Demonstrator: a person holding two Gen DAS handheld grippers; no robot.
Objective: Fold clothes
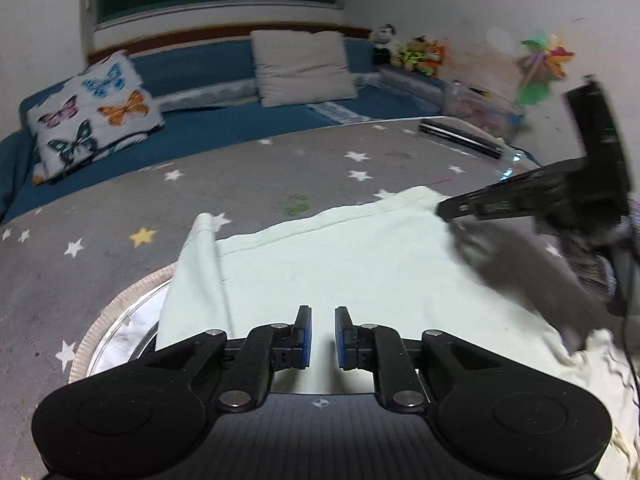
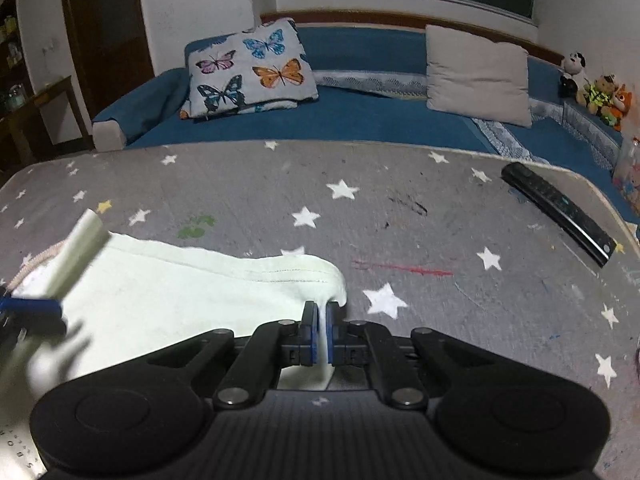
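A pale mint-white garment [image 1: 344, 272] lies on the grey star-patterned table cover [image 1: 120, 208]; it also shows in the right wrist view [image 2: 168, 292]. My left gripper [image 1: 323, 336] is open and empty, low over the garment's near part. My right gripper [image 2: 322, 334] is shut on the garment's right corner, with cloth between the blue pads [image 2: 314, 340]. The right gripper shows at the right of the left wrist view [image 1: 444, 212], over the garment's far right corner. A blue-tipped finger of the left gripper shows at the left edge of the right wrist view [image 2: 32, 306].
A round plate with a beige rim [image 1: 100, 320] lies partly under the garment's left side. A black remote [image 2: 560, 212] lies near the table's far right edge. Behind the table is a blue sofa [image 2: 360, 120] with a butterfly cushion [image 2: 248, 72] and a beige cushion [image 2: 476, 76].
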